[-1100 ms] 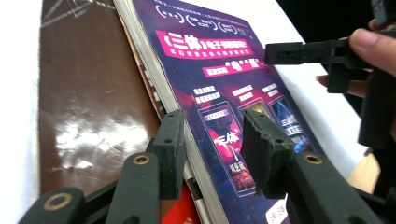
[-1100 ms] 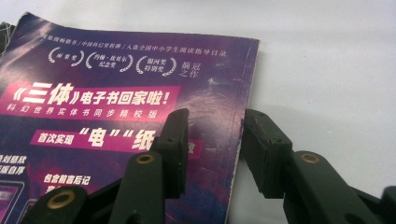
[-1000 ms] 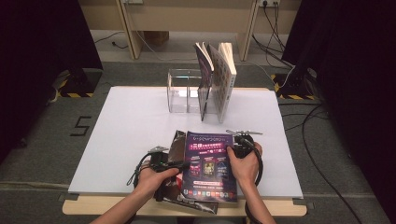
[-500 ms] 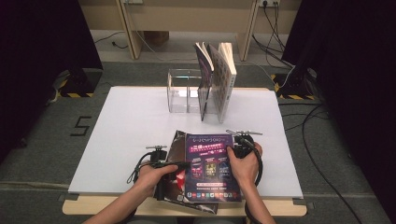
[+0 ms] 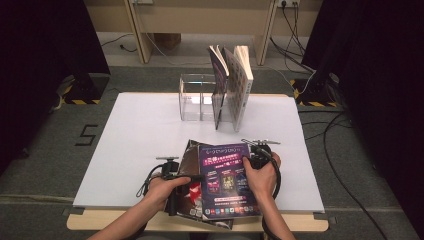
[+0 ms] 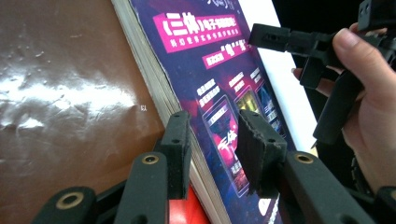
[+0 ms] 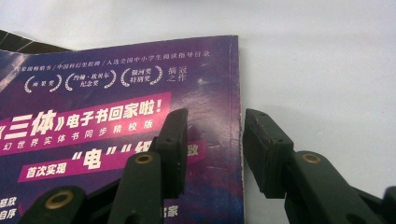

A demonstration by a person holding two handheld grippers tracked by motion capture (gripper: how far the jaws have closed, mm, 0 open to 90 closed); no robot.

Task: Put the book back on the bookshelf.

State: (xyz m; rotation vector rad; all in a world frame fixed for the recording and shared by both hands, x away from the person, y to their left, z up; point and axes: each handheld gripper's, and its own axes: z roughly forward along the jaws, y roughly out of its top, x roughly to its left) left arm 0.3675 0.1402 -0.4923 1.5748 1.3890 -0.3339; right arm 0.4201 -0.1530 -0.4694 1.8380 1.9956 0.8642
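Purple-covered book (image 5: 227, 181) flat on my near worktop (image 5: 140, 135) edge atop a brown magazine (image 5: 192, 165), long axis running away from me, title end farthest, my left gripper (image 6: 212, 140) and right gripper (image 7: 212, 140) fingers parted astride its side edges

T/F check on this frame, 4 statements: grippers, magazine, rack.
1. The purple magazine lies on top of a brown-covered one. True.
2. The right gripper is clamped shut on the magazine. False: jaws apart, straddling its edge.
3. The clear rack holds upright books. True.
4. The left gripper hovers over bare table. False: its open jaws straddle the magazine's edge.
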